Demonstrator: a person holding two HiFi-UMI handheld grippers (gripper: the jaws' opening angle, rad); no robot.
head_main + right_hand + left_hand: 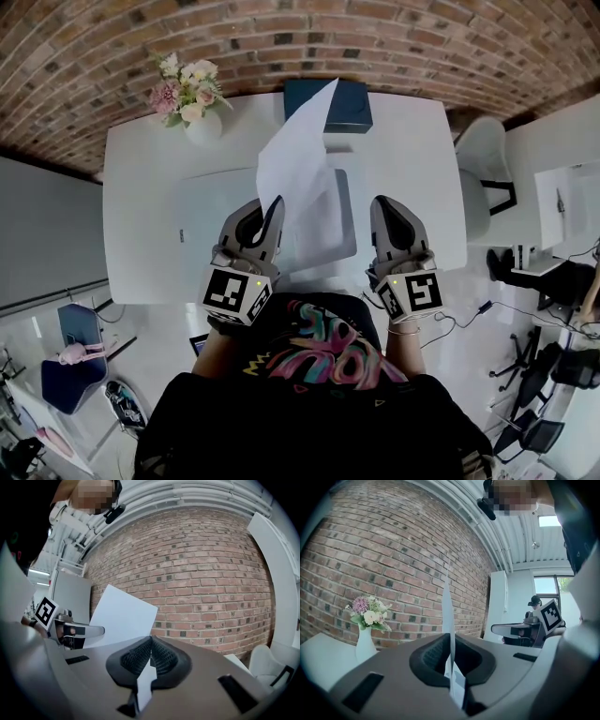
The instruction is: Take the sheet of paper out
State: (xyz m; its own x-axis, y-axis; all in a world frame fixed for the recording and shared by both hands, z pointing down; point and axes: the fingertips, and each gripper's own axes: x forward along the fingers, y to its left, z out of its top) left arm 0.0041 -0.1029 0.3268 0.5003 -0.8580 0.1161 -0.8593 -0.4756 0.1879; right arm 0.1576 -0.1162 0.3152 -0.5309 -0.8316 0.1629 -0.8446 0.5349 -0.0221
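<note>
A white sheet of paper (300,159) stands up over the white table (141,187), its top corner leaning toward the far edge. My left gripper (275,202) is shut on the sheet's lower left edge. In the left gripper view the paper (448,606) shows edge-on, pinched between the pads of the left gripper (451,641). A pale flat folder (211,220) lies on the table below the sheet. My right gripper (380,202) hovers to the right of the sheet, shut and holding nothing. The right gripper view shows the right gripper (150,641) with pads together and the paper (123,618) off to the left.
A white vase of flowers (190,103) stands at the table's far left corner. A dark blue box (352,108) sits at the far edge against the brick wall (422,47). A white chair (483,159) stands to the right of the table.
</note>
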